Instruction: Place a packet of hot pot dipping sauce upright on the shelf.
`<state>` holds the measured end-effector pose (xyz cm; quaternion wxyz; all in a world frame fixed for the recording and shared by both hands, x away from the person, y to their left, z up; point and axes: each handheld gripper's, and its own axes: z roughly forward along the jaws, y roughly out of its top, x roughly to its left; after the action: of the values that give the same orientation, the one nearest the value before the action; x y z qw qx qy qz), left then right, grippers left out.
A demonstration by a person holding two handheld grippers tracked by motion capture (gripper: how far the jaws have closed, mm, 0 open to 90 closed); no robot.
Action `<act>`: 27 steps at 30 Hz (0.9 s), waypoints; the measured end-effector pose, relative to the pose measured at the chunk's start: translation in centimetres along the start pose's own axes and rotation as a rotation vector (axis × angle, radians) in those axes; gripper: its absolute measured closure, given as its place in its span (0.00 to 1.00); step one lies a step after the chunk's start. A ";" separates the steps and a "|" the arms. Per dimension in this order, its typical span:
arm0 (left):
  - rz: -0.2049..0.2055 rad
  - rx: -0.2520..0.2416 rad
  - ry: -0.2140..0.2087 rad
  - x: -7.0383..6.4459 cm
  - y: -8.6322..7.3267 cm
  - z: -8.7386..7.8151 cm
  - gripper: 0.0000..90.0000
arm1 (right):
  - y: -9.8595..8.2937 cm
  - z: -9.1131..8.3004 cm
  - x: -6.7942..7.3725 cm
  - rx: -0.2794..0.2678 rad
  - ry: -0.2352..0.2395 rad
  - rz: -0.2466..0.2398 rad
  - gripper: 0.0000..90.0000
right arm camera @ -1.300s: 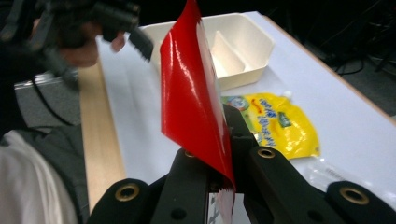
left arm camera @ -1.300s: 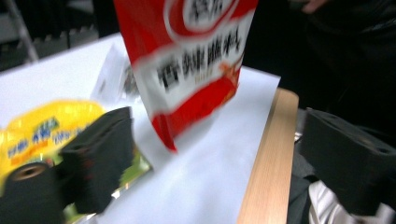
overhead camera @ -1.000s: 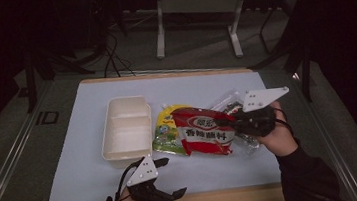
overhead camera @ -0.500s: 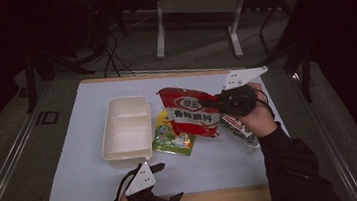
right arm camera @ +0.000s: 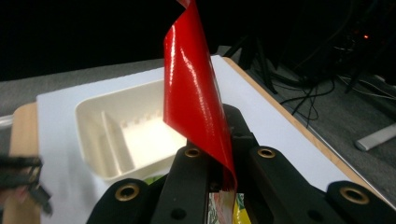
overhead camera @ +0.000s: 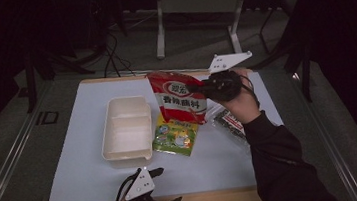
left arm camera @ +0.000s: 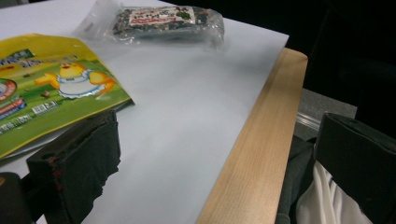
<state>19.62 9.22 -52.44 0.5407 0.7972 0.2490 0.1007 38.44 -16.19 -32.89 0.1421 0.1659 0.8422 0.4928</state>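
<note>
Two hand-held grippers are in play: the right hand-held gripper [overhead camera: 200, 87] is clamped on the edge of the red snack bag [overhead camera: 176, 100], which is held up above the tabletop [overhead camera: 74, 177], beside the white two-compartment container [overhead camera: 126, 130]. The green-yellow packet [overhead camera: 176, 138] lies flat below it, the clear packet [overhead camera: 229, 124] just beyond. The left hand-held gripper [overhead camera: 168, 187] is held near the front edge, jaws apart, empty.
</note>
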 end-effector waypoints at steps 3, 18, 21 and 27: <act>0.003 0.001 0.000 0.0 -0.1 0.0 0.02 | 0.2 0.7 -0.4 -0.011 -0.006 0.023 0.99; 0.005 -0.004 0.000 0.0 -0.4 0.0 0.02 | 1.4 4.4 -2.6 -0.061 -0.008 0.075 0.99; 0.006 -0.006 0.002 0.1 -0.4 -0.1 0.02 | 1.7 5.2 -2.6 -0.070 0.004 0.077 0.99; 0.009 0.000 0.003 0.1 -0.5 -0.2 0.02 | 2.3 7.2 -2.5 -0.080 0.019 0.078 0.99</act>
<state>19.46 9.52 -52.85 0.5399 0.7980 0.2464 0.1043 43.87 -10.59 -34.11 0.1212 0.1881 0.8160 0.5329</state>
